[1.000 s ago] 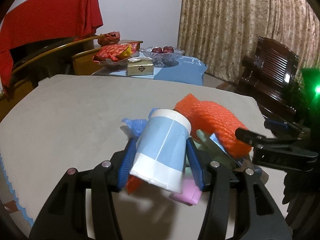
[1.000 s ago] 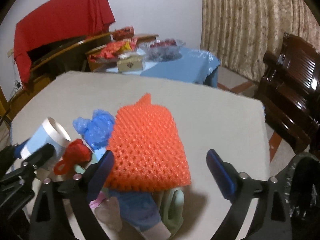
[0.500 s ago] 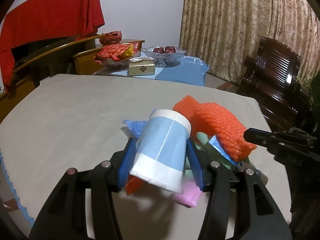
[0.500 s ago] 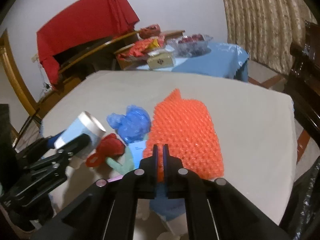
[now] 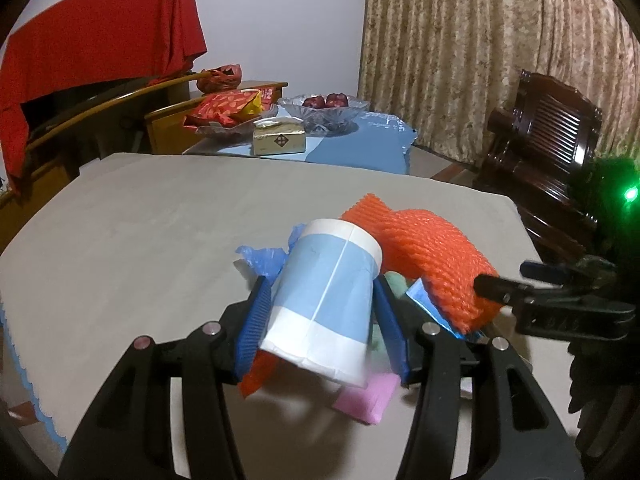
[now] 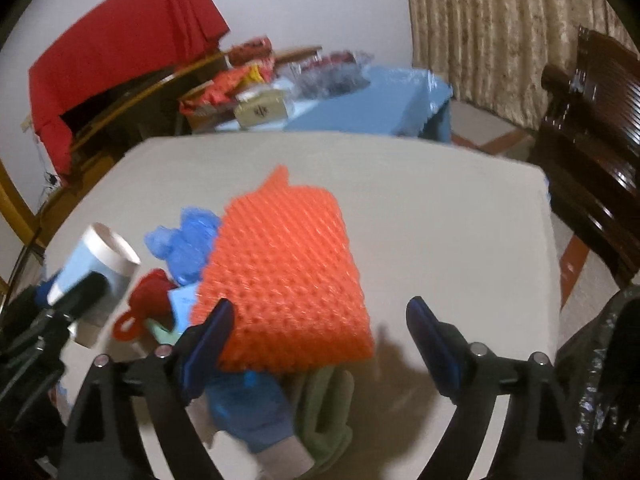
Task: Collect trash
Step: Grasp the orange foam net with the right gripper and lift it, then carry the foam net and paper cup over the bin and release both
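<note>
**Trash pile, half a second on**

Paper cup (image 5: 324, 304) is pinched in the left gripper (image 5: 320, 320), same as before. Right gripper (image 6: 320, 332), clamped shut half a second ago, just reopened wide around the orange foam net (image 6: 280, 280) on the table (image 6: 440, 220).

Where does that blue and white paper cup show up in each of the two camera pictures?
Left wrist view: paper cup at lower centre, clamped between the blue pads.
Right wrist view: the cup is at the left edge, tilted.
Shared landmark: the orange foam net, right of the cup in both.
</note>
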Motion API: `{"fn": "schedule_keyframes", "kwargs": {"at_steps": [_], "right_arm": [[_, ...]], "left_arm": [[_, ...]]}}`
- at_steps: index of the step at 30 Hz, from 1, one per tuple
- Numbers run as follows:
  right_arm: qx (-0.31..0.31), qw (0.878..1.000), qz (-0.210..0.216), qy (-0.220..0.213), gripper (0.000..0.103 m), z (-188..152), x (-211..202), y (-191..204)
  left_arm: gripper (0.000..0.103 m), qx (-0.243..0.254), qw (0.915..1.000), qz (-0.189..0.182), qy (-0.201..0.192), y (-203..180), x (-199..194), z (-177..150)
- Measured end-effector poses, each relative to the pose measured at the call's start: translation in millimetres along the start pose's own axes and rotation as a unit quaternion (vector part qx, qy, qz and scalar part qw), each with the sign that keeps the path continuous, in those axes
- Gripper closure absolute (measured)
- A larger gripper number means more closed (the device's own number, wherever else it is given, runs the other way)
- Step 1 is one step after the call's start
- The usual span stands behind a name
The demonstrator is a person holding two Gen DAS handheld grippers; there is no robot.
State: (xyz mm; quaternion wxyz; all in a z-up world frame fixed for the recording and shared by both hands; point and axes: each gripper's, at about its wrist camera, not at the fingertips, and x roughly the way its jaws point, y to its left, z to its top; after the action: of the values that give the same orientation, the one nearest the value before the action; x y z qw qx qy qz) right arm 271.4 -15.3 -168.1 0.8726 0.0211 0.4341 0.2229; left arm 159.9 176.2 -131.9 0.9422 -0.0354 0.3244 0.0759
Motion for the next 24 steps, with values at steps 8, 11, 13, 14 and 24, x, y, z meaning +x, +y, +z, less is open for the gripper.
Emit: {"fn": "schedule_keyframes", "kwargs": {"at_steps": [8,11,13,14,24], "right_arm": [[-0.004,0.998,0.07,0.007,0.09,-5.1,0.8,0.3],[-0.009,0.997,0.071,-0.018,0.09,-4.6,-15.7,1.6],[-0.006,0.997,0.07,-0.033,0.09,-3.0,-27.2,1.2],[-0.003,0.996,0.072,-0.042,0.09,-1.4,-35.8,1.2],[0.014,0.992,0.041,-0.115,0.09,-3.0,-123.4,-12.6]], "left_arm": [[0.051,0.001,1.0,0.003,0.007,-2.3,11.7,1.6],[0.051,0.0,1.0,0.003,0.004,-2.2,11.2,2.6],[0.051,-0.002,1.0,0.003,0.002,-2.4,9.2,3.5],[0.051,-0.003,1.0,0.002,0.001,-3.1,7.1,4.5],[0.051,0.005,0.9989,-0.031,-0.036,-36.0,-33.2,21.2]]}}
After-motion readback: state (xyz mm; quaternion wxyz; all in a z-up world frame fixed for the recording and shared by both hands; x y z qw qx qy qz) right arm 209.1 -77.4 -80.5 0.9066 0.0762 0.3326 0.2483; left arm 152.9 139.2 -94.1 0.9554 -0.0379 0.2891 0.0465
